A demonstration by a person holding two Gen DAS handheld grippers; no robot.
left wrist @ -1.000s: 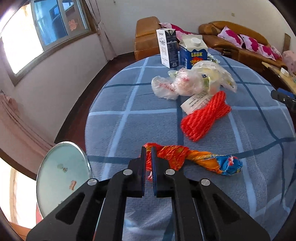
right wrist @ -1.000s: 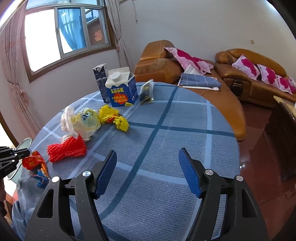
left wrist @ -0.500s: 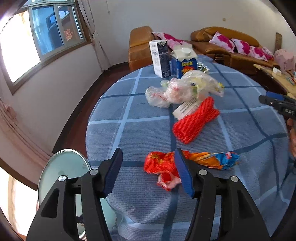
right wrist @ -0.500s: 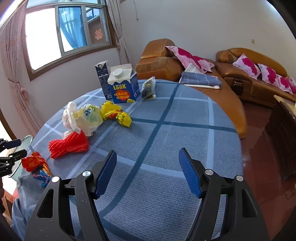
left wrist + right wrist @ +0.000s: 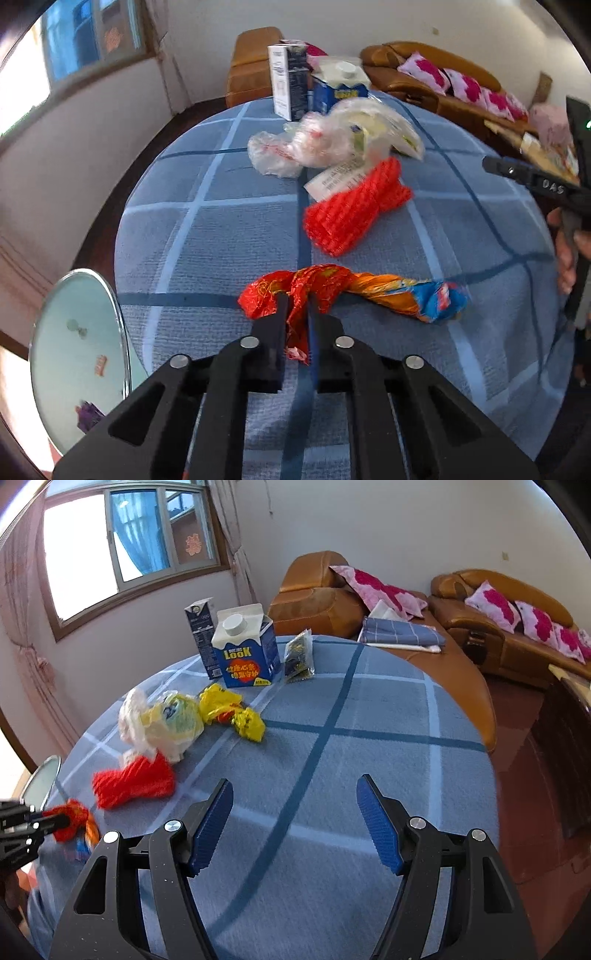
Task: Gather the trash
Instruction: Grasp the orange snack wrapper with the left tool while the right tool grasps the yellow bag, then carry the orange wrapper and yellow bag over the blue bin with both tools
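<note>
The left gripper (image 5: 295,299) has just been closing and now pinches the red wrapper (image 5: 314,288) at the counter's (image 5: 229,236) 6 o'clock edge. The right gripper (image 5: 295,812) hangs spread, empty. Most trash (net (image 5: 354,214), bags (image 5: 325,144), 2 cartons (image 5: 247,653)) remains uncollected.

I read "LOOK" in white letters on the blue-and-white gable-top carton (image 5: 246,650) at my eleven o'clock, and "DAS" on the black right gripper's body (image 5: 550,186).

Round table, blue checked cloth (image 5: 369,738): 2 cartons (image 5: 243,653), bags (image 5: 332,136), wrappers (image 5: 369,288).
</note>
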